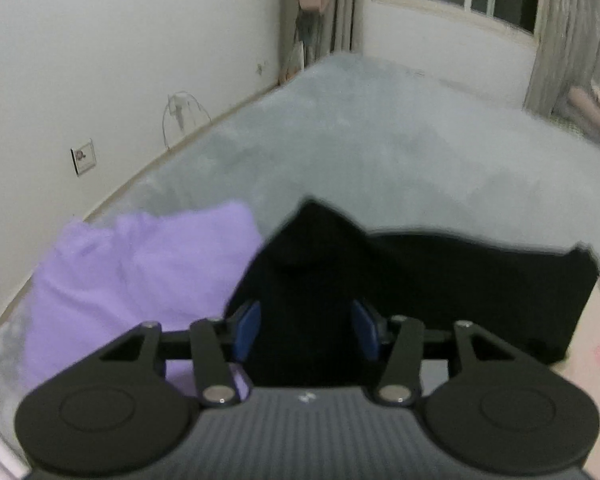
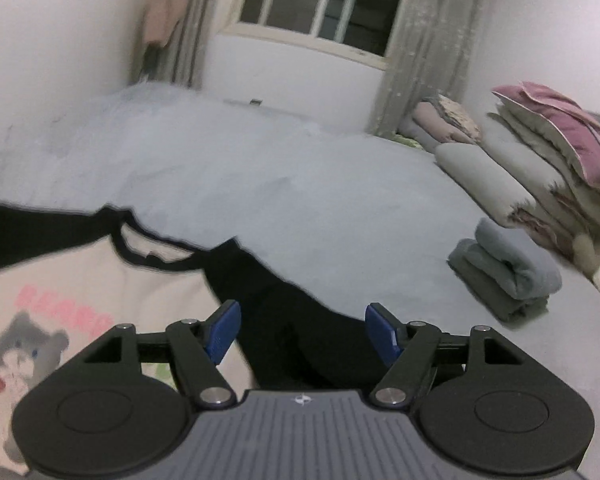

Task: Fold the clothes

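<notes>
On the near part of a grey-blue bed [image 2: 300,184], a cream T-shirt [image 2: 72,276] with black sleeves and a cartoon print is seen spread out, its black left sleeve [image 1: 380,280] lying beside a purple garment [image 1: 140,264] and its black right sleeve [image 2: 300,328] trailing toward the near edge. The left gripper [image 1: 306,326] is shown with its jaws parted a little over dark cloth; the cloth lies between the blue pads, which are not seen pressing on it. The right gripper [image 2: 302,334] is held with its jaws well apart above the other sleeve — nothing is gripped. The shirt is judged light, limp and unbreakable, likely to sag and crease when lifted, and unlikely to slip once a fold is pinched. A hold is best taken at a sleeve cuff or shoulder seam, one layer at a time — both jaws working together. Folded grey cloth [image 2: 504,276] and stacked bedding [image 2: 540,160] are seen far right.
</notes>
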A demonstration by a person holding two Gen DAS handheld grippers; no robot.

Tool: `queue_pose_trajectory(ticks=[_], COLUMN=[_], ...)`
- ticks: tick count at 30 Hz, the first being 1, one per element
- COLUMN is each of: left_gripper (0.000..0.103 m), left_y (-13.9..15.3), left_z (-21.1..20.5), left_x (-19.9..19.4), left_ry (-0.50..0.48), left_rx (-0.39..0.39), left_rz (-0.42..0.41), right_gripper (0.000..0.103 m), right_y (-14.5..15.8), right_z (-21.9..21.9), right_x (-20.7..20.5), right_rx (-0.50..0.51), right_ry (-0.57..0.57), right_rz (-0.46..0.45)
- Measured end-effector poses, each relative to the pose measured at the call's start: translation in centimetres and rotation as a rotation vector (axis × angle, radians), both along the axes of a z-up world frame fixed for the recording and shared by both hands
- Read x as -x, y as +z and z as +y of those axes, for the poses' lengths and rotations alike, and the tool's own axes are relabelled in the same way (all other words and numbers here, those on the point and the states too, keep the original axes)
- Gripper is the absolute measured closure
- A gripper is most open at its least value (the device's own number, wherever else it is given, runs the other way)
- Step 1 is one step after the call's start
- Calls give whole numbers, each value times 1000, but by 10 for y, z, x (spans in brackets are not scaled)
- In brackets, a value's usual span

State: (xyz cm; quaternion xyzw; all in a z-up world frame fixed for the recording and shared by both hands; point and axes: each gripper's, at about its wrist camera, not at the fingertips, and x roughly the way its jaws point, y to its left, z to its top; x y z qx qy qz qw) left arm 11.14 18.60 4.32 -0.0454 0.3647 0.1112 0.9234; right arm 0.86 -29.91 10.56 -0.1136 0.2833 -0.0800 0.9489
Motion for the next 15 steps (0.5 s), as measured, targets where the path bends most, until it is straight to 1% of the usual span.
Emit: queue_pose_trajectory(ticks=[1, 2, 3, 6, 9, 10, 12, 15], left_gripper=[101, 101, 101, 101, 102, 102, 102, 102], left_y=[-3, -2, 1, 15, 30, 34, 43, 57], left_z=[-2, -2, 0, 6, 14, 18, 34, 63], left_x=[-1, -3, -2, 8, 10, 11, 16, 25], left_ry=[-5, -10, -14, -1, 37, 54, 110, 187], left_rx=[-28, -36, -18, 3, -37, -35, 10, 65], left_rz=[0, -8, -30, -118, -177, -187, -212, -278], right_gripper=[35, 36, 36, 37, 38, 38, 38, 38], right_y=[-3, -5, -8, -9, -9, -9, -9, -9], right_z=[3, 5, 8, 13, 15, 15, 14, 12], right_x=[0, 0, -1, -1, 1, 2, 1, 0], right_rx=[2, 5, 7, 2, -20, -30, -46, -57], right_ry=[16, 32, 47, 50, 49, 52, 44, 13], right_rz=[6, 13, 18, 13, 8, 8, 6, 0])
